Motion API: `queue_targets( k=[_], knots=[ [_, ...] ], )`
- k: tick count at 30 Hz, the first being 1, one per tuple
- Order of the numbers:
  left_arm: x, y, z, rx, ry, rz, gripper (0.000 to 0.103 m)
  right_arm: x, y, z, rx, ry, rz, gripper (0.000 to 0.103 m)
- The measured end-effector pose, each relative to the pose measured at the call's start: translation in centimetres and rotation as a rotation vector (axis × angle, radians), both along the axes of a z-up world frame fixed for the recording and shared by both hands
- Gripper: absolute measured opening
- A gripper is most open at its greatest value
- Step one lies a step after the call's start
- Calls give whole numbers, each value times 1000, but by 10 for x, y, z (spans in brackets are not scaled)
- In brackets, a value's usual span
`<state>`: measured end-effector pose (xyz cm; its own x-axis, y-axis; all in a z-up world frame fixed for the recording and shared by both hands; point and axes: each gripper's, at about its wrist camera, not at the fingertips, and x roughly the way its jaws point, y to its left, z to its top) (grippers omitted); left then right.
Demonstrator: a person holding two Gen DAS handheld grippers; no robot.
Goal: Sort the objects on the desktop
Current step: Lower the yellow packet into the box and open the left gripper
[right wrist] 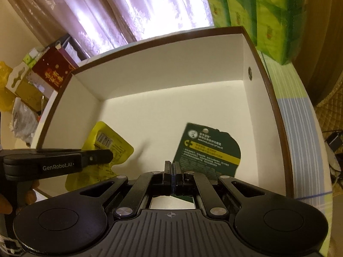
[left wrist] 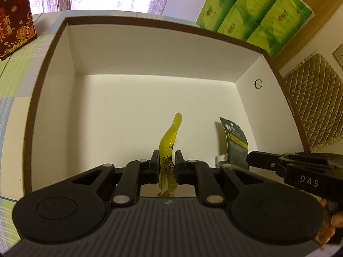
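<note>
Where curtains (right wrist: 128, 10) glow, checked tablecloth (left wrist: 12, 90), white box (left wrist: 150, 49).

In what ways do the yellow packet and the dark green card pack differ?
Colour: the yellow packet is bright yellow; the dark green card pack is dark green with a yellow stripe. Material: the packet looks soft and bends; the card pack looks flat and stiff. Holder: the left tool grips the packet, the right tool the card pack. Shared: both are held over the white box.
</note>
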<state>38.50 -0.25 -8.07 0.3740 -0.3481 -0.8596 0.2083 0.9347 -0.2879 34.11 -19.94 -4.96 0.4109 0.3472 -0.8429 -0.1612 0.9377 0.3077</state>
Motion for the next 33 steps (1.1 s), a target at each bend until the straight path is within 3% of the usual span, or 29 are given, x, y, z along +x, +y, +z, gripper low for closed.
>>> queue_targets(
  k=[2,3,4,5,6,7,9,11,15,22,33],
  knots=[
    [0,-2,0,-1,3,-4,12,1,0,-2,-15,16,8,3],
    [1,-2,1,5,2,-9,14,2,0,-3,-23,23,16,20],
    [1,-3,2,16,-3,-17,19,2,1,-3,-31,25,25,56],
    [1,-4,3,29,-8,-24,28,0,2,-2,-49,12,29,75],
    [1,-5,4,44,-14,-30,33,-2,3,0,-56,-12,42,82],
    [0,-5,5,55,-21,-36,40,-4,6,2,-60,-25,60,85],
    [-1,-4,8,62,-33,-49,45,-4,11,3,-92,-24,88,89],
    [-2,-2,11,68,-40,-50,61,-4,14,4,-106,-29,104,91],
    [-9,0,21,79,-84,-70,70,-3,14,6,-103,-36,122,93],
    [-21,3,40,92,-141,-74,78,-12,16,20,-137,-125,151,100],
    [-64,22,76,102,-238,-40,85,-38,-5,49,-115,-237,137,101]
  ],
)
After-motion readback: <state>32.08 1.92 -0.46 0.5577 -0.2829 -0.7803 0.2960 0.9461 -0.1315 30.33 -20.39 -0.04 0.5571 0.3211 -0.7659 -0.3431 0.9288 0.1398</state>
